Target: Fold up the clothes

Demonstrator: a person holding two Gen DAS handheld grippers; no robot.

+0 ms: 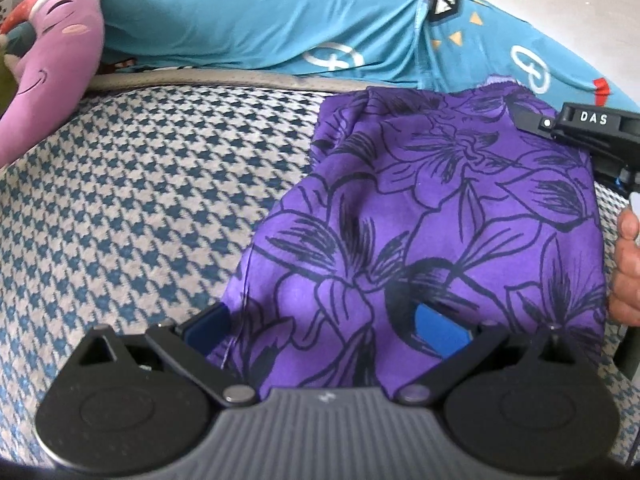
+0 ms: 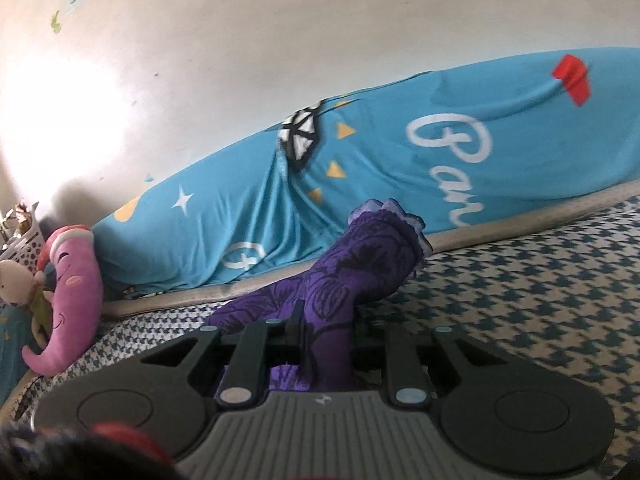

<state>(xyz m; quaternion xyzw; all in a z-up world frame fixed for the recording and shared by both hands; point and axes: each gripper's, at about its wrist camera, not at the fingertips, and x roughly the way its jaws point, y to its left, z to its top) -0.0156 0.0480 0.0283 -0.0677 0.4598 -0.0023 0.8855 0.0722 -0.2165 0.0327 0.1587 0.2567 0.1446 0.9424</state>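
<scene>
Garment: a purple cloth with black flower outlines [image 1: 440, 216] lies on the houndstooth bed cover [image 1: 132, 200], its far end close to the grey piped edge of the mattress.
Your left gripper [image 1: 320, 324]: the blue-padded fingers [image 1: 440, 328] stand spread, with the near hem of the cloth draped between them and over the right pad.
Your right gripper [image 2: 324, 344]: the jaws are pressed together on a bunched fold of the purple cloth, which rises beyond them to a frilled lilac edge [image 2: 396, 210].
Your hand: fingertips [image 1: 626, 264] show at the right edge of the left wrist view, just beside the cloth.
Backdrop: a turquoise printed sheet [image 1: 248, 28] runs along the white wall [image 2: 280, 40]; a pink crescent plush toy [image 2: 68, 304] leans at the left.
</scene>
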